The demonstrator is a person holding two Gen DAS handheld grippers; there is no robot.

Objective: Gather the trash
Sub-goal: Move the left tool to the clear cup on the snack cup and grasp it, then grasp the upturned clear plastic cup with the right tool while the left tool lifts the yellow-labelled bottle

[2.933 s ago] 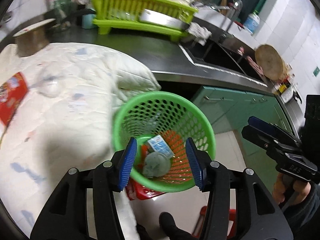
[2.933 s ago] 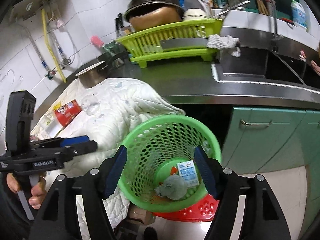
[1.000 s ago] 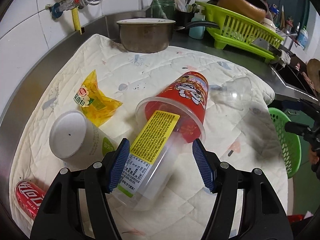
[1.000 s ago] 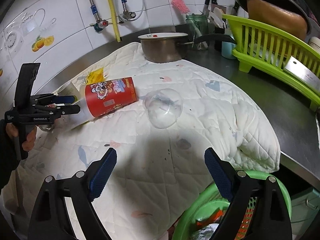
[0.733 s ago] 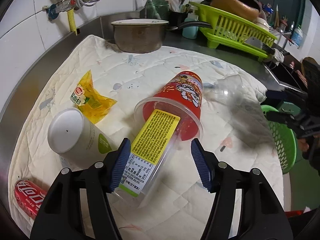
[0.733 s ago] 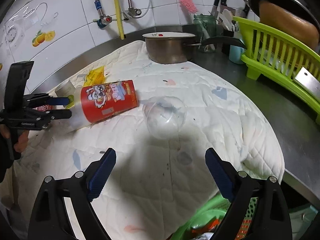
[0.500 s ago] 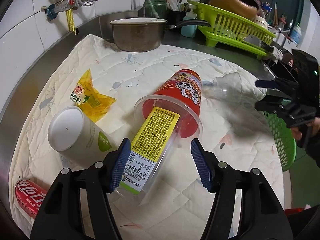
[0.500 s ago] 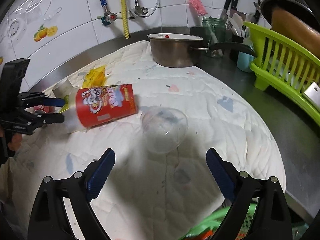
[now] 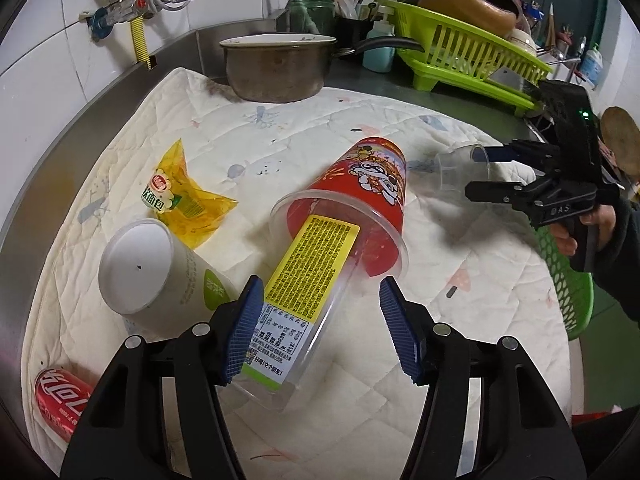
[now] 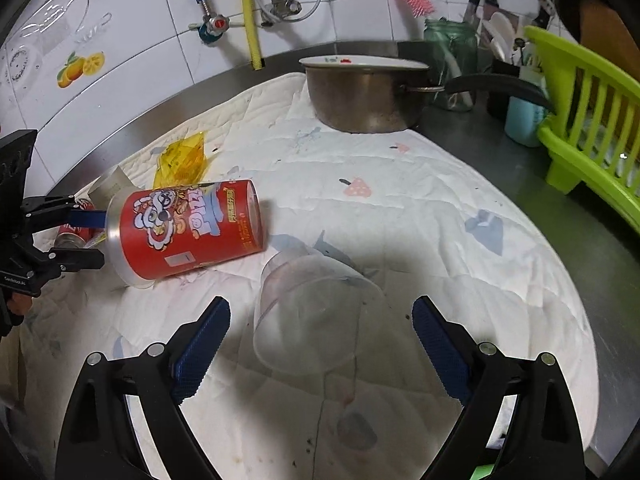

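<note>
Trash lies across my quilted surface (image 9: 280, 144): a red can (image 9: 60, 400) far left, a white paper cup (image 9: 152, 268), then the clear labelled cup (image 9: 296, 312) between my left gripper's (image 9: 320, 324) spread pads, untouched. Rightward, my right gripper (image 10: 320, 340) spreads wide around the clear dome lid (image 10: 312, 316).

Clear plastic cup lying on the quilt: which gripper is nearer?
Right. The right gripper has its open jaws on either side of the clear plastic cup, not touching. The left gripper is further off, straddling the labelled clear cup nested in the red cup.
</note>
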